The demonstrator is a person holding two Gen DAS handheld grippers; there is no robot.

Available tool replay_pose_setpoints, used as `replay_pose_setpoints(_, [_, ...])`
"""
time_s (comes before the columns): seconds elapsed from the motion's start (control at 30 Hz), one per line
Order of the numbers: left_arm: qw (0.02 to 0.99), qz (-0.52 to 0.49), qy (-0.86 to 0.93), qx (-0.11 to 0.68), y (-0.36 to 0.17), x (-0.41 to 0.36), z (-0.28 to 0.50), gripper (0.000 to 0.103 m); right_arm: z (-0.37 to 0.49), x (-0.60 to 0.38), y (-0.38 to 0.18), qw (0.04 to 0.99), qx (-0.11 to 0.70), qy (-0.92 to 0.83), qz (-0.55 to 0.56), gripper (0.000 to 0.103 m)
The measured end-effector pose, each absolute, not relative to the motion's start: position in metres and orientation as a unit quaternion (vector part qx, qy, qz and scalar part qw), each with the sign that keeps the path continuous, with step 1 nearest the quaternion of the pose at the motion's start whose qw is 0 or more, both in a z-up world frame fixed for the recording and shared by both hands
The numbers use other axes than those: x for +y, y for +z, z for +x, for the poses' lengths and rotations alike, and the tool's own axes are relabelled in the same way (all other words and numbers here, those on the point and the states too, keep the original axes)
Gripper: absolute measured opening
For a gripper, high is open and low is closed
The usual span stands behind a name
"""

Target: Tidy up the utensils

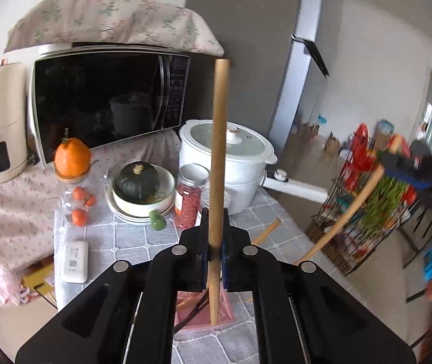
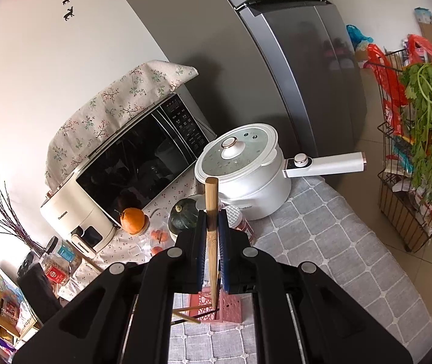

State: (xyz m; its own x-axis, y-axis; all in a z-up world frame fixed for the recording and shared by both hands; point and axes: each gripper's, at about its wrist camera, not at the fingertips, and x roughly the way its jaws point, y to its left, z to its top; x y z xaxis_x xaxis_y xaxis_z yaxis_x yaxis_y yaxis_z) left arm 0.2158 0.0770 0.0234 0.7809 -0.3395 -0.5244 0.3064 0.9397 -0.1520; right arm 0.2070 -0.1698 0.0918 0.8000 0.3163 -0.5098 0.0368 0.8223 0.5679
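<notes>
In the left wrist view my left gripper [image 1: 215, 221] is shut on a wooden chopstick [image 1: 219, 139] that stands nearly upright. Its lower tip hangs over a pink slotted holder [image 1: 226, 312] on the grey tablecloth. Off to the right, blurred, my right gripper [image 1: 404, 165] carries a second chopstick [image 1: 346, 212] at a slant. Another loose chopstick [image 1: 266, 232] lies on the cloth. In the right wrist view the right gripper [image 2: 213, 221] is shut on its chopstick [image 2: 211, 200], whose point dips into the pink holder [image 2: 231, 306]. A chopstick [image 2: 187, 317] leans out of the holder's left side.
Behind the holder stand a white electric pot [image 1: 231, 157], a jar of red berries [image 1: 189, 200], a bowl with a dark squash [image 1: 138, 182], an orange [image 1: 72, 157] and a microwave [image 1: 106, 100]. A white box [image 1: 75, 261] lies at left. A wire rack [image 2: 413, 182] stands past the table's right edge.
</notes>
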Motion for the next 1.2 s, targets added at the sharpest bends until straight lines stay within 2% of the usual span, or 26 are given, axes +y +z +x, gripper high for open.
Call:
replay_pose_setpoints(0.1, [0.941, -0.019, -0.164, 0.294, 0.012, 0.07, 0.216, 0.007, 0.209, -0.167, 0.091, 0.903, 0.308, 0.081, 0.288, 0.008])
replay_pose_setpoints(0.13, [0.942, -0.025, -0.162, 0.292, 0.012, 0.072, 0.214, 0.013, 0.209, -0.166, 0.091, 0.903, 0.308, 0.082, 0.288, 0.008])
replay_pose_setpoints(0.17, [0.946, -0.034, -0.154, 0.285, 0.014, 0.078, 0.211, 0.024, 0.21, -0.164, 0.092, 0.904, 0.308, 0.083, 0.286, 0.008])
replay_pose_setpoints(0.23, [0.951, -0.045, -0.145, 0.269, 0.021, 0.086, 0.207, 0.028, 0.211, -0.16, 0.094, 0.905, 0.306, 0.085, 0.282, 0.008])
replay_pose_setpoints(0.33, [0.951, -0.066, -0.145, 0.266, 0.029, 0.099, 0.204, 0.028, 0.213, -0.155, 0.095, 0.906, 0.308, 0.087, 0.278, 0.008])
replay_pose_setpoints(0.63, [0.952, -0.167, -0.125, 0.223, 0.05, 0.15, 0.176, 0.055, 0.228, -0.126, 0.087, 0.908, 0.329, 0.085, 0.243, 0.008])
replay_pose_setpoints(0.9, [0.945, -0.19, -0.12, 0.235, 0.045, 0.163, 0.175, 0.061, 0.261, -0.088, 0.069, 0.908, 0.362, 0.09, 0.193, 0.013])
replay_pose_setpoints(0.97, [0.943, -0.192, -0.119, 0.244, 0.041, 0.164, 0.178, 0.062, 0.269, -0.079, 0.067, 0.906, 0.371, 0.091, 0.182, 0.022])
replay_pose_setpoints(1.2, [0.942, -0.191, -0.116, 0.25, 0.041, 0.163, 0.174, 0.07, 0.252, -0.084, 0.071, 0.911, 0.358, 0.086, 0.185, 0.032])
